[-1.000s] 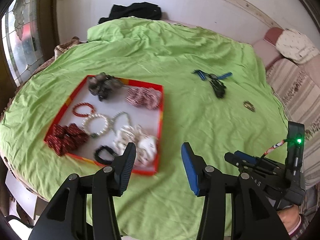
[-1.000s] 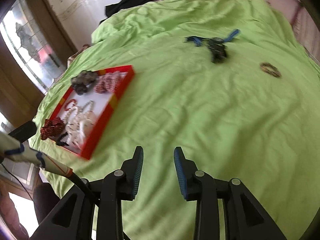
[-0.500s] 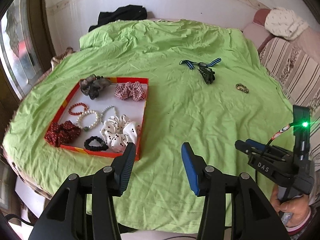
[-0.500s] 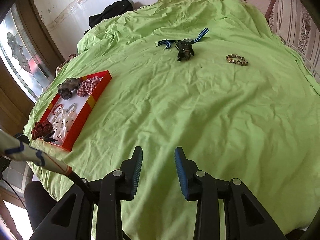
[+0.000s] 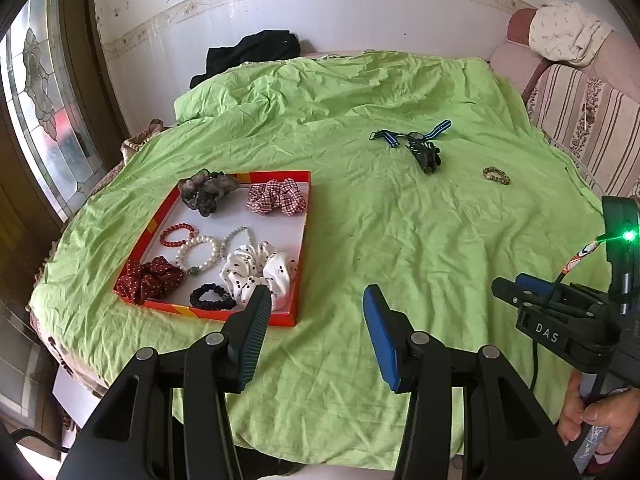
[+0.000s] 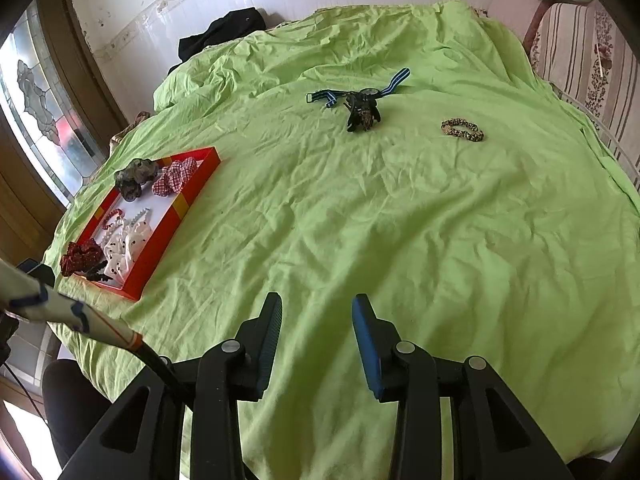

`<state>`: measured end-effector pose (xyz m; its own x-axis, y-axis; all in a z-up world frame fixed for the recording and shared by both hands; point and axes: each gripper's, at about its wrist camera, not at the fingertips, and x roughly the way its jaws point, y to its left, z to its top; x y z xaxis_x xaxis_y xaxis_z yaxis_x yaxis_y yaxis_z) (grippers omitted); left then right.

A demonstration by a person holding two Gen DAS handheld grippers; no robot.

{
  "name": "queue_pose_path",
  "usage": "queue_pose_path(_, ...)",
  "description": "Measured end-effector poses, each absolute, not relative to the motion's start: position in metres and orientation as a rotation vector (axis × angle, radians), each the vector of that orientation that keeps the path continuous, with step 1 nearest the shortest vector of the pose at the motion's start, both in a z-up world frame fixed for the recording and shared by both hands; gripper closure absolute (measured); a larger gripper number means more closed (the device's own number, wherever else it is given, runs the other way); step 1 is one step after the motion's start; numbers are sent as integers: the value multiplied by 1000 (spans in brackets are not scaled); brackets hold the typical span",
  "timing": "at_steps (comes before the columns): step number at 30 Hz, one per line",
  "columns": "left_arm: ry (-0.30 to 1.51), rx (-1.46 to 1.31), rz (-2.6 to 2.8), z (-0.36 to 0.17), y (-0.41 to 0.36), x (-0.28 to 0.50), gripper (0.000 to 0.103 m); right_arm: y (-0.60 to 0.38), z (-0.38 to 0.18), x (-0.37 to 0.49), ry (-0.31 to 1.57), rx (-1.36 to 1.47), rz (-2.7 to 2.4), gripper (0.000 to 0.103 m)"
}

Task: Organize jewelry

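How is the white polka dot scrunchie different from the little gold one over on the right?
The white polka dot scrunchie lies inside the red tray; the gold scrunchie lies loose on the green sheet. The white one looks bulky and puffy, the gold one thin and flat. The white has dark dots, the gold a speckled pattern. Both are fabric loops, untouched.

Red tray [image 5: 301, 248] — lime-green sheet [image 5: 400, 240]

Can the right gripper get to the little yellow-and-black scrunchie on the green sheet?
Probably yes: the right gripper is open and empty, with only bare green sheet between it and the little yellow-and-black scrunchie.
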<state>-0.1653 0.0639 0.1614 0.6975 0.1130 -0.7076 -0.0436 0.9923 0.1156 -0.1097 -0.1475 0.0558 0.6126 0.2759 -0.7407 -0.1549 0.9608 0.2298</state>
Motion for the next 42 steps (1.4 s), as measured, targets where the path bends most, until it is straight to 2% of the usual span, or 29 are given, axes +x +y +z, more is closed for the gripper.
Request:
queue_pose_path(28,906,149,100,126,58,-129,53,-173,41,-77,914,164,192,61)
queue_pose_path(38,923,124,-3,134,42,-66,49,-226,43,-26,889,210,81,61)
queue_pose_path(42,943,91,-85,134,23,-24,49,-259,41,2,854,324,83,61)
